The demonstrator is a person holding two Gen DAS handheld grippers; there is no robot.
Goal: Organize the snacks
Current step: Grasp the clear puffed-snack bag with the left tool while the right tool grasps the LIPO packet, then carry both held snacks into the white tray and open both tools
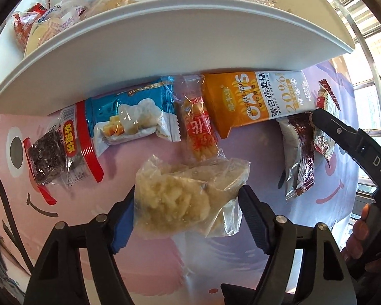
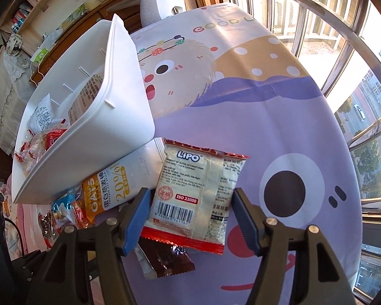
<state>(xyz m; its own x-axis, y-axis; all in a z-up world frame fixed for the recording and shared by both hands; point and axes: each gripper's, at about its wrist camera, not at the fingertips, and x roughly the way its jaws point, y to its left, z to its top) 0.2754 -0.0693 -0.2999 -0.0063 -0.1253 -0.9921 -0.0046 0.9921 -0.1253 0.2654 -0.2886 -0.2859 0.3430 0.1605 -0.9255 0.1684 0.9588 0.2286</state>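
left claw [image 1: 186, 204] | pads seemingly gripping clear bag [image 1: 188, 198] | right claw [image 2: 191, 212] | parted around Lipo packet [image 2: 198, 195] | bin [image 2: 94, 137] at 10 o'clock

Oat bar [image 1: 256, 101]: top edge hidden from me under white bin [image 1: 165, 50]. Brown sachet [image 2: 165, 259]: partly under Lipo packet [image 2: 198, 198].
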